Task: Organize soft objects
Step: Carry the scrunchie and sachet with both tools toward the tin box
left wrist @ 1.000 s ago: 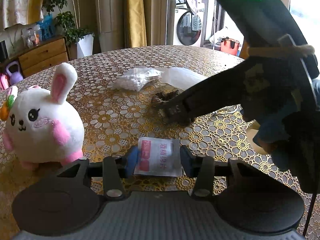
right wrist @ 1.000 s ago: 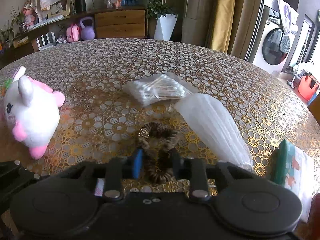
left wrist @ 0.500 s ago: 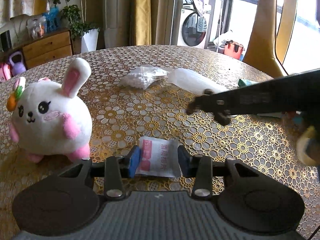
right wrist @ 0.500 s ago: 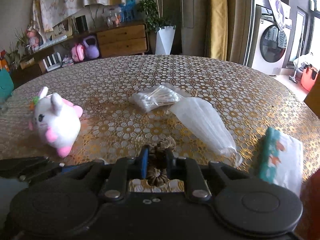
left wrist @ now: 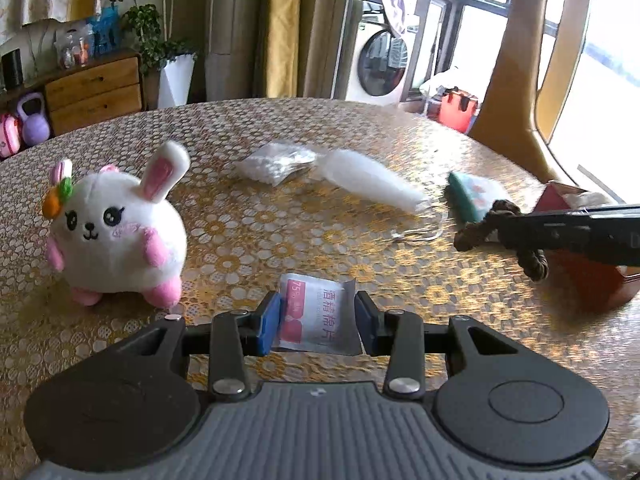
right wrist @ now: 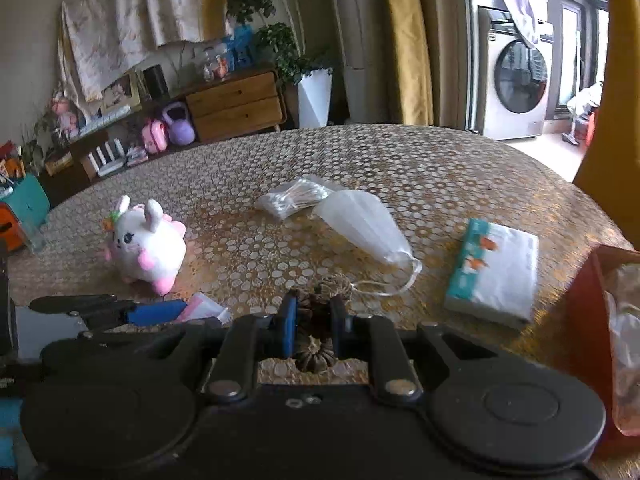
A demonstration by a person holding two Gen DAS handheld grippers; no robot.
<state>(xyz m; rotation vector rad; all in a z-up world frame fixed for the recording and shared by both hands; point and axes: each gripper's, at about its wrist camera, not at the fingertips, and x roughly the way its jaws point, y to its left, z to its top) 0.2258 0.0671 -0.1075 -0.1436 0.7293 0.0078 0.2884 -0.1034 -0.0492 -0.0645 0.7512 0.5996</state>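
My right gripper (right wrist: 313, 326) is shut on a brown hair scrunchie (right wrist: 316, 354) and holds it above the table; in the left wrist view the scrunchie (left wrist: 476, 234) hangs at the right, by a red box (left wrist: 580, 280). My left gripper (left wrist: 318, 324) holds a white and pink alcohol-pad sachet (left wrist: 316, 316) between its blue pads, low over the table. A white plush bunny (left wrist: 116, 236) sits to the left, also in the right wrist view (right wrist: 148, 246). A white face mask (right wrist: 364, 226), a bag of cotton swabs (right wrist: 292, 200) and a tissue pack (right wrist: 496, 272) lie on the table.
The round table has a gold-patterned cloth (right wrist: 420, 168). The red box (right wrist: 592, 312) with plastic in it stands at the right edge. A yellow chair back (left wrist: 516, 80) stands past the table's far right. A sideboard (right wrist: 236, 104) and a washing machine (right wrist: 516, 92) are behind.
My right gripper closed on the scrunchie, lifted it off the table and carried it right, toward the red box. My left gripper stayed put on the sachet.
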